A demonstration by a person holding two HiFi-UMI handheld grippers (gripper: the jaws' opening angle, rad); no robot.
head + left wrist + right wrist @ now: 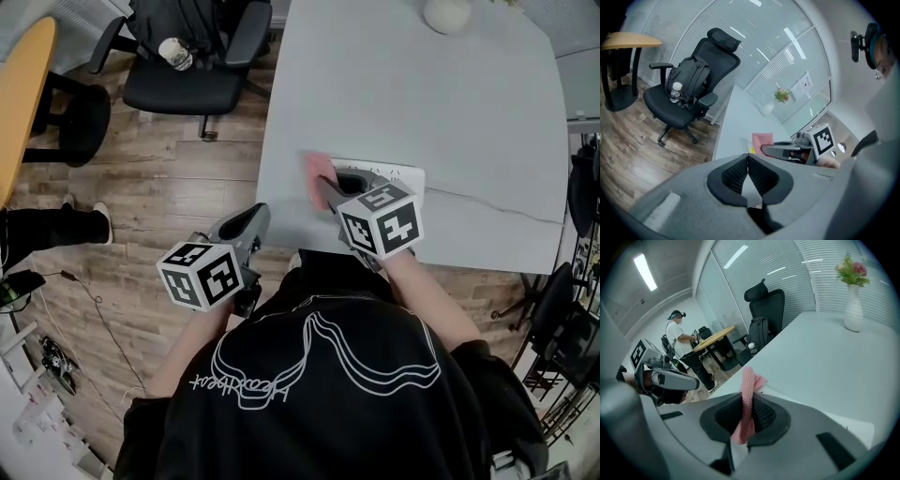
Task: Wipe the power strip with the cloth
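A white power strip (398,174) lies near the front edge of the white table (422,94). My right gripper (324,190) is shut on a pink cloth (319,172), held at the strip's left end. In the right gripper view the cloth (747,390) stands pinched between the pads and sticks out past the tips of the right gripper (746,398). My left gripper (255,217) hangs off the table's left front corner, over the floor. The left gripper (748,157) is shut on nothing, and beyond it are the cloth (762,139) and the right gripper (787,150).
The strip's cable (487,201) runs right across the table. A white vase (447,13) stands at the far edge. A black office chair (187,66) holding a backpack and bottle stands left of the table, beside a wooden desk (21,84). A person (677,336) stands beyond.
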